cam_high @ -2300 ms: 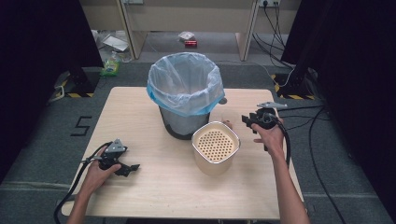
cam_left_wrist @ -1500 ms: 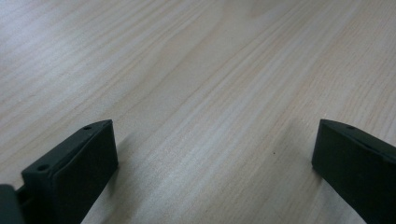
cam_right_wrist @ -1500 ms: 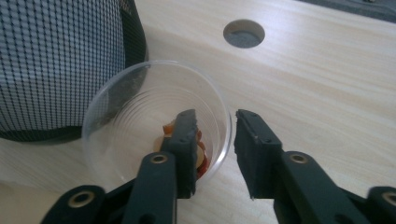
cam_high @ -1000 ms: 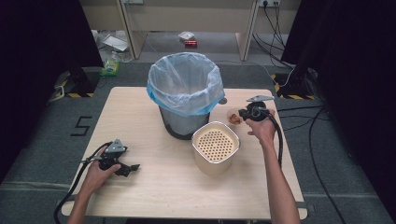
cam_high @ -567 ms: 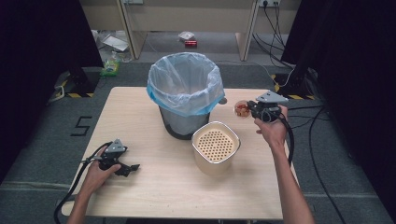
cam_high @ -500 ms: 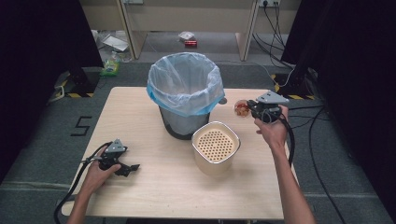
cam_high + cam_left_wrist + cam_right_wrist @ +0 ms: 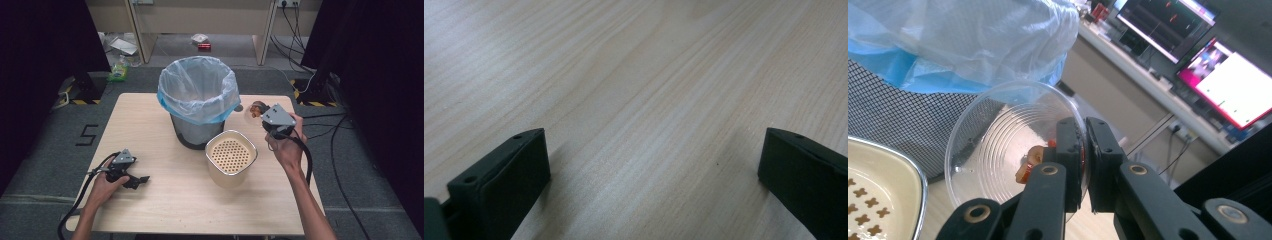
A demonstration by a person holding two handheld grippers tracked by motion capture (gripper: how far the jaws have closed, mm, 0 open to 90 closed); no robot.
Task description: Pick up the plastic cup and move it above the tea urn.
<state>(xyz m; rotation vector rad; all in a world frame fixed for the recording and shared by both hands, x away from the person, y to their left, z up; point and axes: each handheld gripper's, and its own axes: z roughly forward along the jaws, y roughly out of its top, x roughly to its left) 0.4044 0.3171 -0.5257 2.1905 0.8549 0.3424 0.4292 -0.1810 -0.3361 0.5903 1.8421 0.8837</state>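
Observation:
My right gripper [image 7: 261, 113] [image 7: 1083, 160] is shut on the rim of a clear plastic cup [image 7: 1013, 150] [image 7: 252, 110] that holds orange-brown scraps [image 7: 1029, 165]. It holds the cup tilted in the air, right of the mesh bin [image 7: 197, 102] lined with a pale blue bag [image 7: 963, 40]. A cream container [image 7: 231, 157] with a perforated insert stands on the table just below and left of that hand. My left gripper [image 7: 137, 181] [image 7: 649, 165] rests open on the wooden table [image 7: 639, 75] at the front left, with nothing between its jaws.
The table's right edge [image 7: 306, 165] lies close to the right hand. Cables [image 7: 320, 125] trail off on the floor to the right. Monitors [image 7: 1208, 55] and a desk stand beyond the bin in the right gripper view.
The right gripper closed on the cup beside the bin and lifted it off the table, tilting it. The left gripper has stayed put.

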